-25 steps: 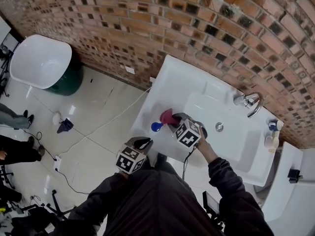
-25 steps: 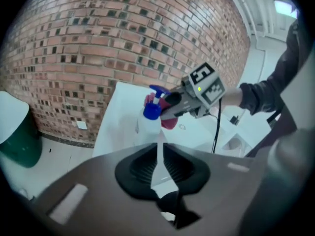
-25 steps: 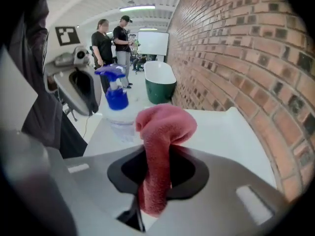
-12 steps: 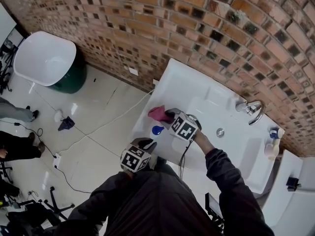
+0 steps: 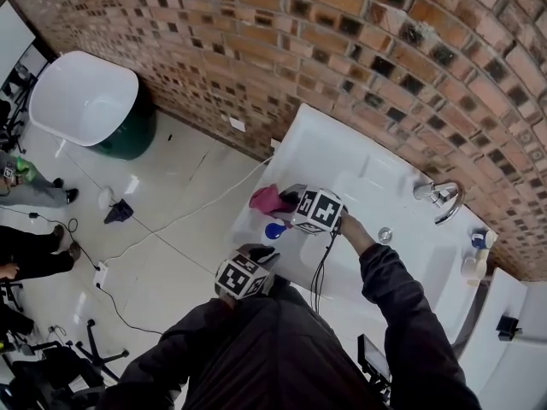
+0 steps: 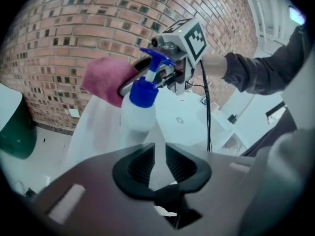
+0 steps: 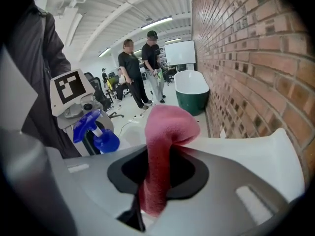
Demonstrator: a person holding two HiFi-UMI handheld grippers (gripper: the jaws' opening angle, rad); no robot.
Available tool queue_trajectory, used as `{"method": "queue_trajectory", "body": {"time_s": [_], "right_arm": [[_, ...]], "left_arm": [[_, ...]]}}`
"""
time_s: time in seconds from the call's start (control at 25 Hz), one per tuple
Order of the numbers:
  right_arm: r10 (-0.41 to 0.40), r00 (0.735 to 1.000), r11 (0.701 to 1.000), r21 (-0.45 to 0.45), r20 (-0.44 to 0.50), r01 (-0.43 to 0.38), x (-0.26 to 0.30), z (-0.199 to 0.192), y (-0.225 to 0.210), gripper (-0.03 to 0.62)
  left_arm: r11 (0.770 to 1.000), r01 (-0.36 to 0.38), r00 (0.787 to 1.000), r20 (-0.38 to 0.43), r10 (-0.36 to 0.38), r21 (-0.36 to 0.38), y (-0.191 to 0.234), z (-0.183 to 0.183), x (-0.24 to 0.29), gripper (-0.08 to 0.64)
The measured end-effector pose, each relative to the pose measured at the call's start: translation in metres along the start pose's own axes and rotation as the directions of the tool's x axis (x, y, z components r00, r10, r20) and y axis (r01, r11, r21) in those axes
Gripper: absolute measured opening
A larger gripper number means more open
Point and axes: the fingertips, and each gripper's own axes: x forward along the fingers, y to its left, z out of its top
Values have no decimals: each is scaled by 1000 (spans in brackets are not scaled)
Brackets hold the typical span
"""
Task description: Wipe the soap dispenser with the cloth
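The soap dispenser (image 5: 274, 229), a white bottle with a blue trigger head (image 6: 145, 86), stands on the left rim of the white sink (image 5: 318, 140). My right gripper (image 5: 288, 200) is shut on a pink cloth (image 5: 268, 199), which hangs out between its jaws (image 7: 165, 132) just above and beyond the dispenser's head (image 7: 97, 132). In the left gripper view the cloth (image 6: 104, 78) sits behind the blue head. My left gripper (image 6: 158, 162) is close in front of the bottle, jaws a narrow gap apart with nothing between them; it hangs below the sink's front edge (image 5: 260, 253).
A brick wall (image 5: 359, 49) backs the sink. A chrome tap (image 5: 442, 196) and small bottles (image 5: 475, 253) stand at its far right. A white and green tub (image 5: 87, 101) stands on the floor at left, with cables (image 5: 171, 220) and people (image 7: 140, 68) around.
My right gripper has carried the pink cloth up and to the left, from beside the dispenser's head to over the sink's left rim. The left gripper has stayed near the bottle.
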Motion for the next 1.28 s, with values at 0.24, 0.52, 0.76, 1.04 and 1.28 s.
{"method": "queue_trajectory", "body": {"time_s": [0.24,0.52,0.76,1.04,1.28], "right_arm": [[107,994,994,25,-30,-106,-3,-20,21,83],[-63,998,986,153,-25,66,-9,-39,29,83],[-147,989,935,329,19,132,-22,-49,48,81],[-209,975,872,466,81,148,-25,-54,58,83],[-219,900,706,698,377,-121,-75,-24,53,83]], "left_arm": [[998,-52,999,7,52,-26,19,2,-11,72],[994,-100,994,37,101,-37,38,16,-15,74],[993,-107,993,48,109,-42,51,22,-17,68],[995,-98,994,41,98,-3,64,32,-18,34],[996,-50,979,194,65,-80,49,49,-44,37]]}}
